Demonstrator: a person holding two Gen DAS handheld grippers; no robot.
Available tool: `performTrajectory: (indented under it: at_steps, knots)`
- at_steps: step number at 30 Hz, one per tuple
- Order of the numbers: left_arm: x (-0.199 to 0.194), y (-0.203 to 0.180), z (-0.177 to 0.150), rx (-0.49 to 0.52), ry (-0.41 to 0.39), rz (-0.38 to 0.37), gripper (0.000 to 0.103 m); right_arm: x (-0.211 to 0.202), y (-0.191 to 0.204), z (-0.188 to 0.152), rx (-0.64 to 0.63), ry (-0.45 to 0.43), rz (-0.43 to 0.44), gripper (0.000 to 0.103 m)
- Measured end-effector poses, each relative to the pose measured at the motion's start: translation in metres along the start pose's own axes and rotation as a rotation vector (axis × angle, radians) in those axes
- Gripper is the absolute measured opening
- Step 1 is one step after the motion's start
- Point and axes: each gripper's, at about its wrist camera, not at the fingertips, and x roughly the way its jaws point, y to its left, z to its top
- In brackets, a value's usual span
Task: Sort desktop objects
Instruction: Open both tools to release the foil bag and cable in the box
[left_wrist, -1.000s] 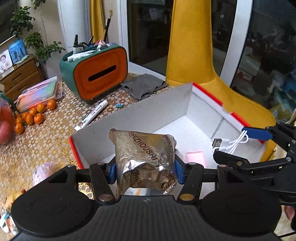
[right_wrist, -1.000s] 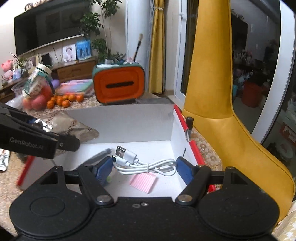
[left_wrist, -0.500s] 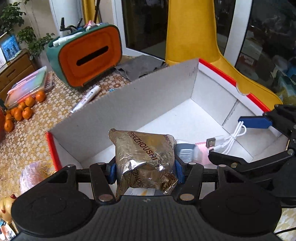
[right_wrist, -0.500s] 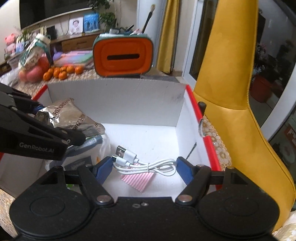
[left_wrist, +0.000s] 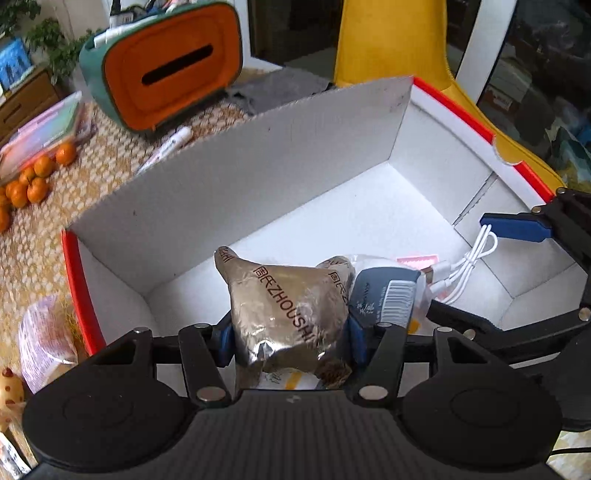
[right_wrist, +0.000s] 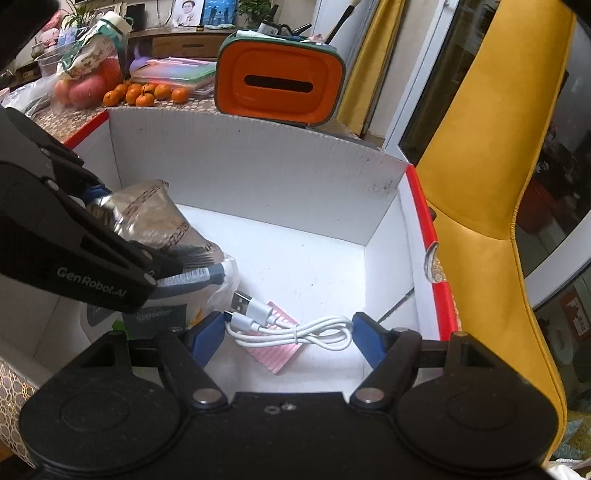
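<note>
A crinkled foil snack packet is clamped between the blue pads of my left gripper, just above the floor of the white box with the red rim. Beside it in the box lies a dark blue packet with a barcode. My right gripper is shut on a coiled white USB cable, low over the box's right end. A pink ribbed pad lies under the cable. In the right wrist view the foil packet shows at the left, with the left gripper's black fingers around it.
An orange-and-teal tissue box holding pens stands behind the white box, with a white marker and a grey cloth near it. Small oranges and a bagged item lie left. A yellow chair stands right.
Both grippers have sunk and tipped down into the box, each with its object still in its grip. The box now fills more of both views.
</note>
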Motion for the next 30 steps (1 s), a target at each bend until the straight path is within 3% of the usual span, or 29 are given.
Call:
performTrajectory:
  at_steps: [10, 19, 30]
  knots:
    - [-0.007, 0.001, 0.000, -0.003, -0.007, -0.020, 0.061, -0.004, 0.002, -0.001, -0.031, -0.004, -0.033, 0.078]
    - [-0.030, -0.006, -0.003, 0.003, -0.059, -0.057, 0.084, -0.024, -0.004, 0.001, -0.034, -0.032, -0.066, 0.091]
    - [-0.062, 0.003, -0.011, -0.039, -0.121, -0.070, 0.084, -0.062, -0.010, -0.006, -0.044, -0.097, -0.080, 0.097]
